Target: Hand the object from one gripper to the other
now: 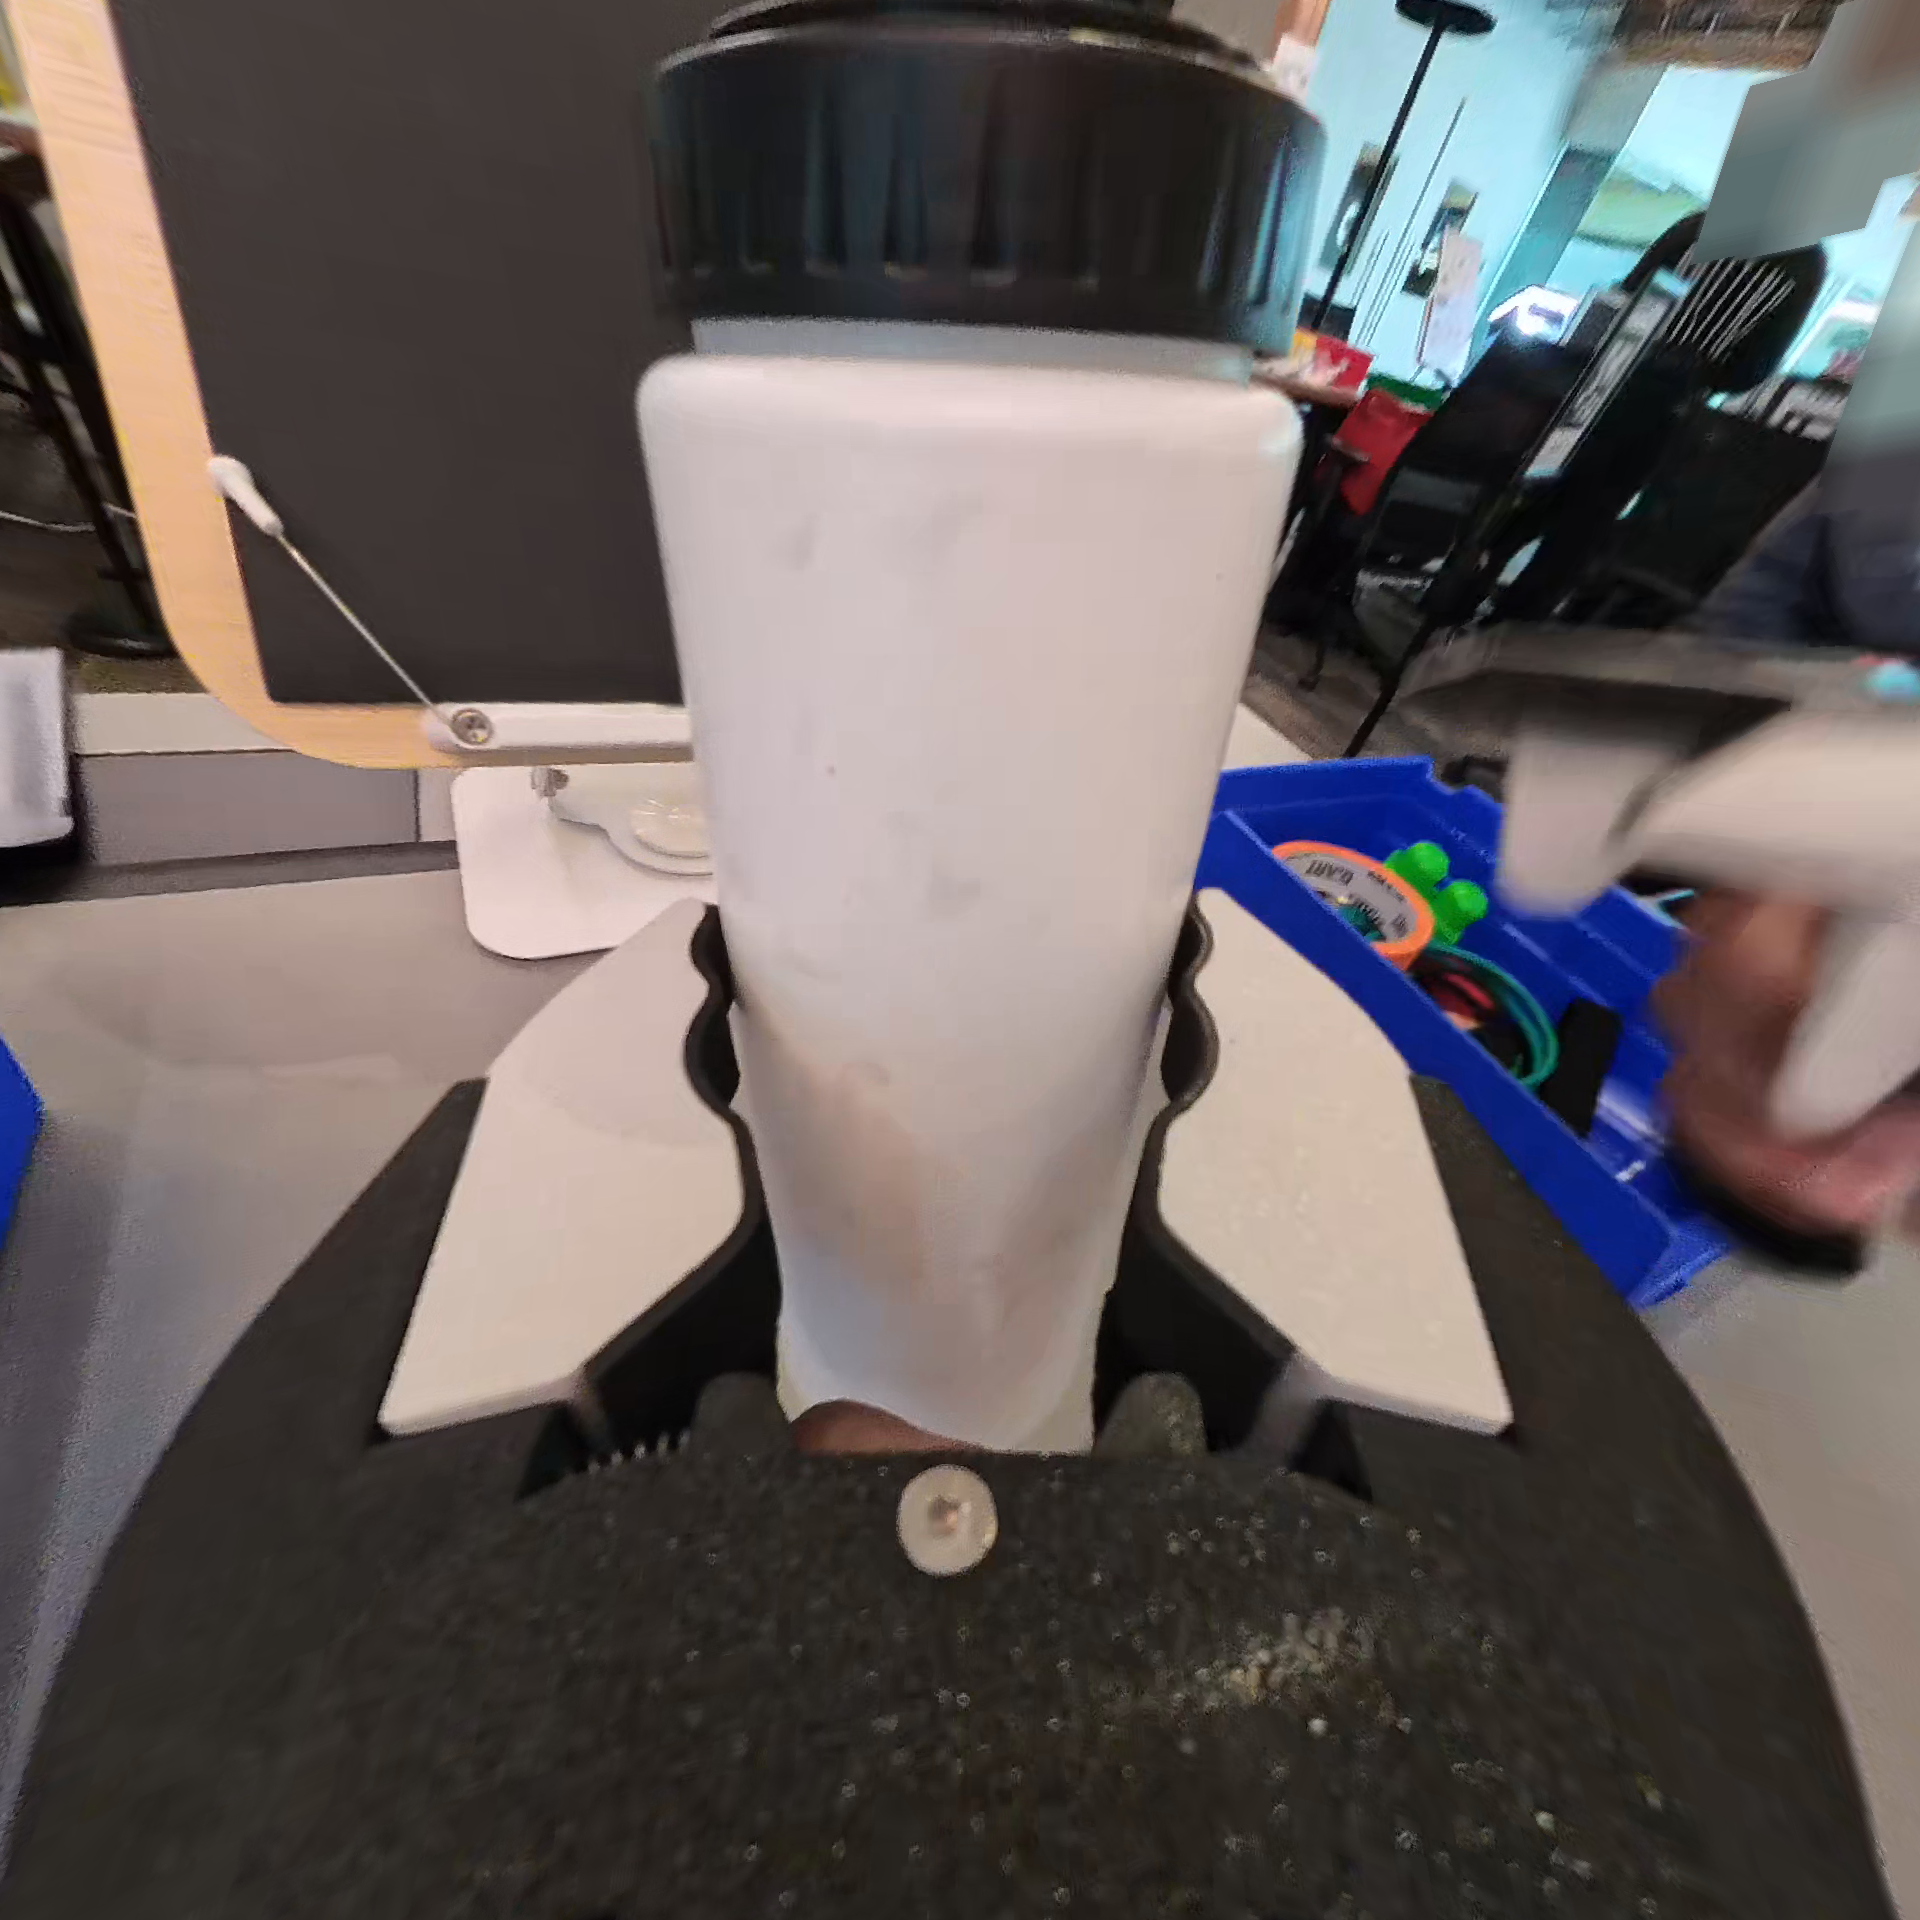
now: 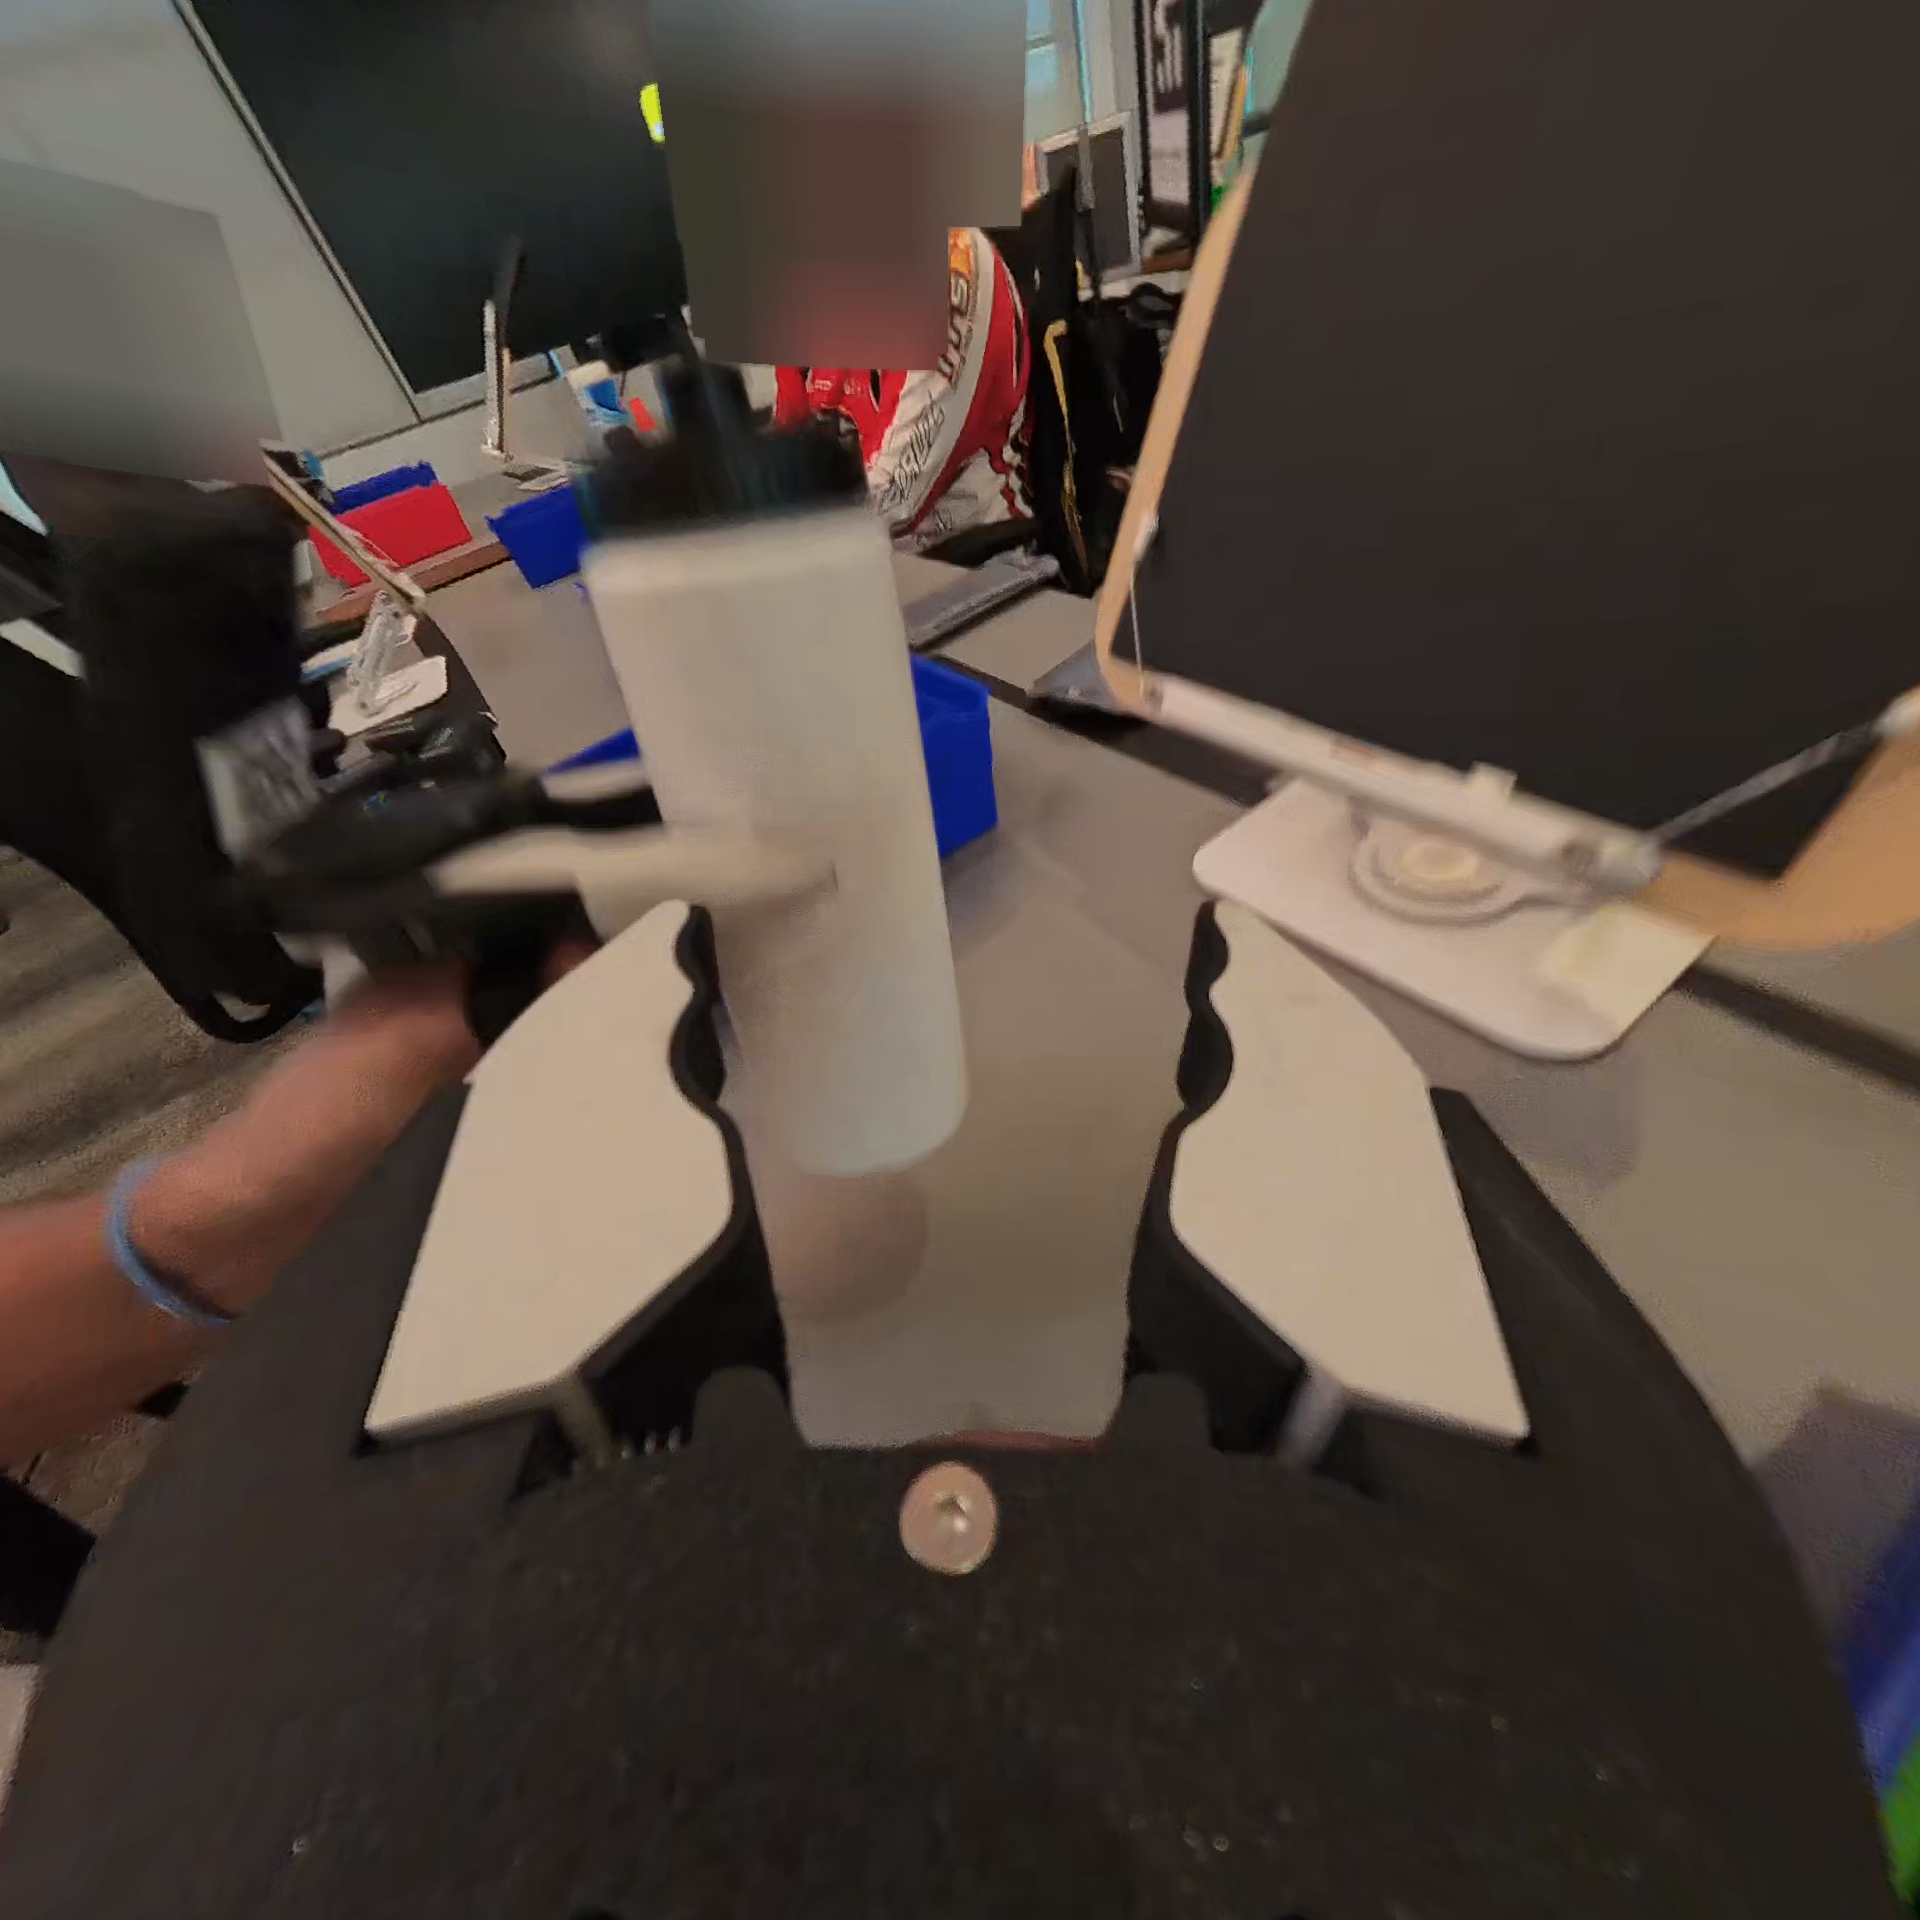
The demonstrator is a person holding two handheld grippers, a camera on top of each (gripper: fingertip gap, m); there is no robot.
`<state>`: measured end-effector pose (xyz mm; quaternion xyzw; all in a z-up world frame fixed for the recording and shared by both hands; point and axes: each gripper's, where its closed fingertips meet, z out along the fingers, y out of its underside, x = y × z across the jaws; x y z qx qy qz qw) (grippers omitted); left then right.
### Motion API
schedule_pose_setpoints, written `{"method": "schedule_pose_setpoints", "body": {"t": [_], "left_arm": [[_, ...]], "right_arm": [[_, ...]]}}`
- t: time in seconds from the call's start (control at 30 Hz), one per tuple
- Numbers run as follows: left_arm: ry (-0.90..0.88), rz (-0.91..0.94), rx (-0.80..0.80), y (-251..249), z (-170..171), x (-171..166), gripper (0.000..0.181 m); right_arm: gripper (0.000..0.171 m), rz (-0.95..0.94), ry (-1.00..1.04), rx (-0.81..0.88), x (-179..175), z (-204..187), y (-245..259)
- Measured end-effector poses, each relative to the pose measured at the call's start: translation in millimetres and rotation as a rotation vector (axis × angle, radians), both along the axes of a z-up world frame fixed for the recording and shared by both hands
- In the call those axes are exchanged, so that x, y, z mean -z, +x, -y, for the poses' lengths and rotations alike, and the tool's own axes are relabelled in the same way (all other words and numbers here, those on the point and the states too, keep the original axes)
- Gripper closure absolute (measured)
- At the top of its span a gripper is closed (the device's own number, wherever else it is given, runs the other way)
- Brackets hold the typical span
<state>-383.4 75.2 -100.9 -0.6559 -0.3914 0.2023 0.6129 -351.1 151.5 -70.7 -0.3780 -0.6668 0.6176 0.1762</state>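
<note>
Closest in on the left wrist view, the left gripper [image 1: 951, 997] has both fingers clamped on the lower body of the white bottle [image 1: 966, 727], so it's gripping it for sure. The bottle stands upright between the wavy black pads, its black ribbed cap [image 1: 971, 177] up top and filling the middle of the view. It's lifted off the grey table [image 1: 260, 1039], not resting on it.

Over on the right wrist view, the right gripper [image 2: 951, 997] has its fingers spread wide apart with nothing between them but tabletop. The bottle [image 2: 790, 831] sits just ahead of its left finger, tilted a little, and it's blurry, so I can't tell if that finger actually touches it. The left gripper [image 2: 790, 868] comes in from the left side of that view and pinches the bottle around mid-height, with the person's forearm and a blue wristband [image 2: 145, 1247] behind it.

A bit further out, a blue bin [image 1: 1455, 987] sits on the table to the right in the left view, holding an orange tape roll [image 1: 1351, 894], green bits and some cables. Behind the bottle there's a white stand base [image 1: 561, 862] carrying a dark, wood-edged panel [image 1: 416, 364]. Way back it's office chairs and clutter.
</note>
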Motion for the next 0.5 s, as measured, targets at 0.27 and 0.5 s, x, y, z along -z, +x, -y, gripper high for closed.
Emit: {"method": "schedule_pose_setpoints", "body": {"t": [0.27, 0.5], "left_arm": [[0.062, 0.054, 0.111, 8.7, -12.1, -9.0, 0.100], [0.003, 0.045, 0.153, 23.0, -30.1, -0.6, 0.100]], "right_arm": [[0.076, -0.008, 0.067, -0.135, 101.2, 69.6, 7.4], [0.083, -0.035, 0.016, -0.169, 99.3, 82.2, -2.1]]}}
